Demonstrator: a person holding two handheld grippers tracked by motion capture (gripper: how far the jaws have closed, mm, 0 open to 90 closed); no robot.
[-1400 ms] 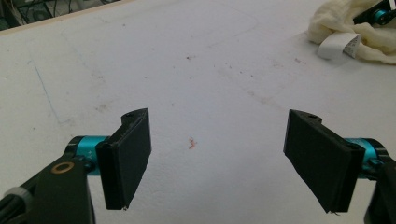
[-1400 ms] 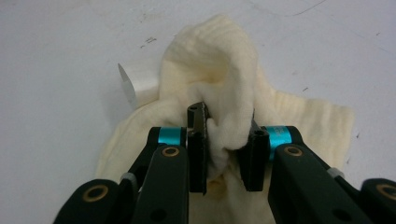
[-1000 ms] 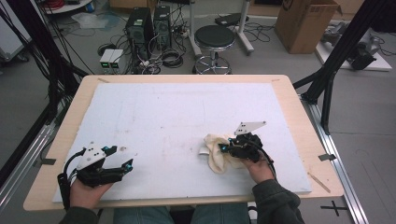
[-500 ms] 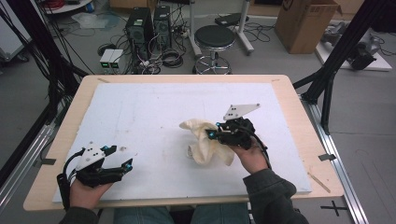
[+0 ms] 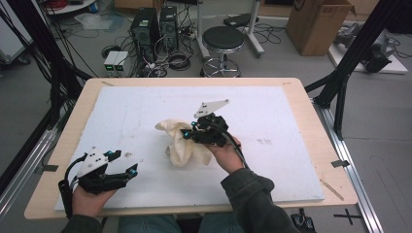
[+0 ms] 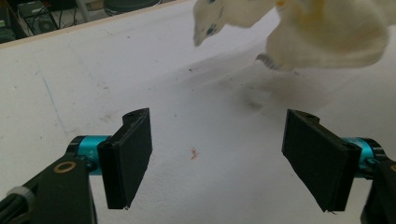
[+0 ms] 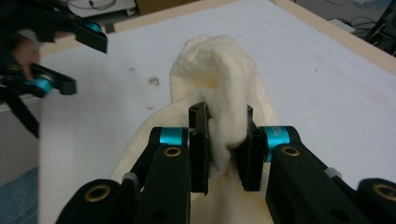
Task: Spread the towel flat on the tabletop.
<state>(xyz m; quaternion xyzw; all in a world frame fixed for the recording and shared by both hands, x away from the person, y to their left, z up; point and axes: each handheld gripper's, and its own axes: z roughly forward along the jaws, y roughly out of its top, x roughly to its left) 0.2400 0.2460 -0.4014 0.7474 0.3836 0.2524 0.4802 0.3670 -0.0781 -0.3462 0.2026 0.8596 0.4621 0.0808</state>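
A cream cloth (image 5: 180, 141) hangs bunched above the middle of the white board, lifted by my right gripper (image 5: 190, 133), which is shut on a fold of it. In the right gripper view the cloth (image 7: 219, 84) is pinched between the two black jaws of the right gripper (image 7: 225, 154) and drapes beyond and below them. My left gripper (image 5: 127, 171) rests near the board's front left, open, with nothing between its fingers. The left gripper view shows its jaws wide apart over bare board, with the cloth (image 6: 322, 32) hanging farther off at the upper right.
The white board (image 5: 272, 111) covers most of the wooden table (image 5: 320, 121). Small dirt specks (image 6: 193, 153) mark the board. Beyond the far edge stand a black stool (image 5: 223, 39), computer towers (image 5: 153, 24), cables and a cardboard box (image 5: 316, 24).
My right gripper has carried the cloth from the front right of the board up and leftward toward the middle, lifting it. The left gripper has stayed in place.
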